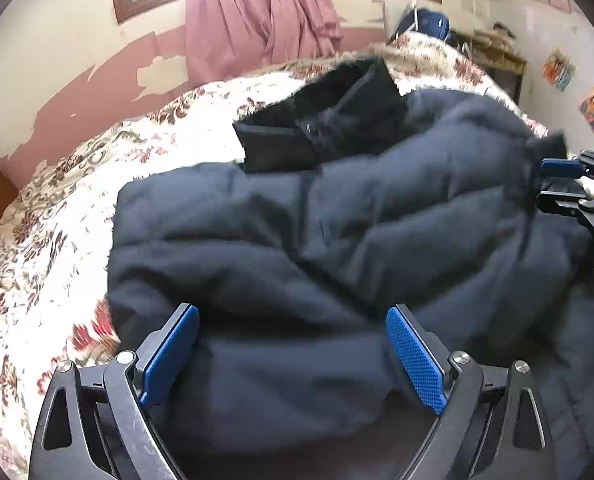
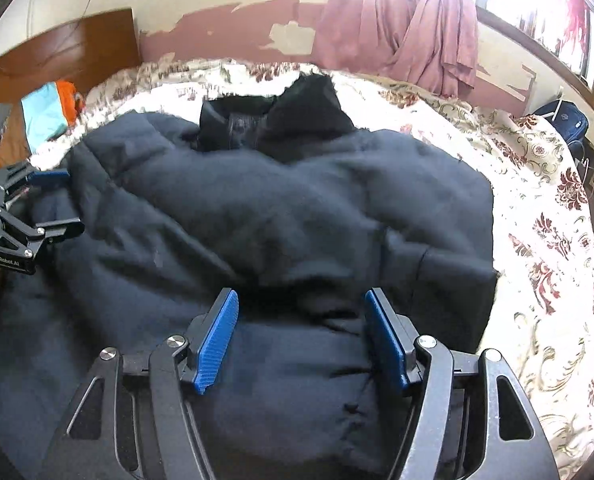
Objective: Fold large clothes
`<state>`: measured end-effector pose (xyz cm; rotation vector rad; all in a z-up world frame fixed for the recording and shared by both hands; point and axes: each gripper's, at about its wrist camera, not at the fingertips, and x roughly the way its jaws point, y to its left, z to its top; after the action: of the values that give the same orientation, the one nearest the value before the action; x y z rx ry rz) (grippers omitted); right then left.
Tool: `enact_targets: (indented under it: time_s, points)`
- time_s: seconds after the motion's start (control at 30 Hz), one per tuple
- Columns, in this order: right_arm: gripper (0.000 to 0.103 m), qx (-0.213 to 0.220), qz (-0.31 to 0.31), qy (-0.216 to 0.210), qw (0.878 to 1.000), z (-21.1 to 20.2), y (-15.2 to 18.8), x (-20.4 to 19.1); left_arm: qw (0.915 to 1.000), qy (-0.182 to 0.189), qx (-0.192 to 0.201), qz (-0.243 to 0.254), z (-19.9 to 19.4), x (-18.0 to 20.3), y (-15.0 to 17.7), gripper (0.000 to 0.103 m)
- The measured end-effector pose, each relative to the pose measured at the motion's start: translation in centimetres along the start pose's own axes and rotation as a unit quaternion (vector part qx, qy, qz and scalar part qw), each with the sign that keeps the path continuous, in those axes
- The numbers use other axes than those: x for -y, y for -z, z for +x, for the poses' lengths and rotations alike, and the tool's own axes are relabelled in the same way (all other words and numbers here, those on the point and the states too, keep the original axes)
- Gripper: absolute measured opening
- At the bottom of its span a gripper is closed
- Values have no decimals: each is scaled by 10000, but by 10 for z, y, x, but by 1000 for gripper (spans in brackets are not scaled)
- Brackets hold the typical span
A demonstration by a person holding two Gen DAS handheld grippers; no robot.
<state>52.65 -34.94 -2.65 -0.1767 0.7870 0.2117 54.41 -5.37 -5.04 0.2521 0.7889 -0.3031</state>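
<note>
A dark navy puffer jacket [image 1: 337, 216] lies spread on the floral bedsheet [image 1: 77, 200], its black collar [image 1: 337, 112] toward the far wall. My left gripper [image 1: 293, 356] stands wide open over the jacket's near edge; padded fabric lies between and under its blue pads [image 1: 173, 356] without being pinched. My right gripper [image 2: 301, 340] is open too, over the jacket [image 2: 277, 208] at its near right part, and the cloth sits loose between its pads [image 2: 217, 344]. Each gripper shows in the other's view: the right gripper [image 1: 565, 188] at the jacket's right side, the left gripper [image 2: 53, 200] at its left side.
A wooden headboard [image 2: 65, 52] stands at the left end of the bed, with an orange and light blue cloth [image 2: 53, 108] beside it. A pink curtain [image 1: 257, 12] hangs at the far wall. A blue bag [image 2: 565, 120] and a wooden stand [image 1: 493, 56] stand beyond the bed's right end.
</note>
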Motion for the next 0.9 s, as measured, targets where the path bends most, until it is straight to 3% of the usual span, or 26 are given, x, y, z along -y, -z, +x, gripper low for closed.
enact_targets:
  time_s: [0.1,0.2,0.33,0.47,0.67,0.77,0.8,0.83,0.87,0.9]
  points:
    - [62,86,149,77,9998,-4,-29,9,9990,183,199,-350,-9,-21,-19,95]
    - [62,186,387,229,9988,8,-64,18,9976,1,167,-678,2,-38,-45,95]
    - [62,316,1042,78,9940,40,-116,29,9931,-269,108,-1135,37,-59,-85,95]
    - [62,407,1095,123,9931,75,-156,20,9878,-425,56,-1495,71,-76,-112,95]
    - [60,257,927,283,9950,122,-177,-3,9873,-615,-186,-1450,122,-75,-142,94]
    - [51,119,953,318,9949,141,-175,-7,9885,-663,-252,-1335,140,-72,-148,93]
    - [41,102,997,313,9945,145,-175,-6,9888,-648,-237,-1327,145,-71,-150,85]
    - [29,113,1068,316,9937,148,-173,-4,9888,-632,-223,-1337,148,-70,-151,72]
    - [27,135,1096,312,9934,147,-172,-1,9885,-607,-218,-1366,150,-70,-151,62]
    - [24,171,1101,292,9933,146,-170,1,9882,-509,-217,-1428,152,-70,-151,41]
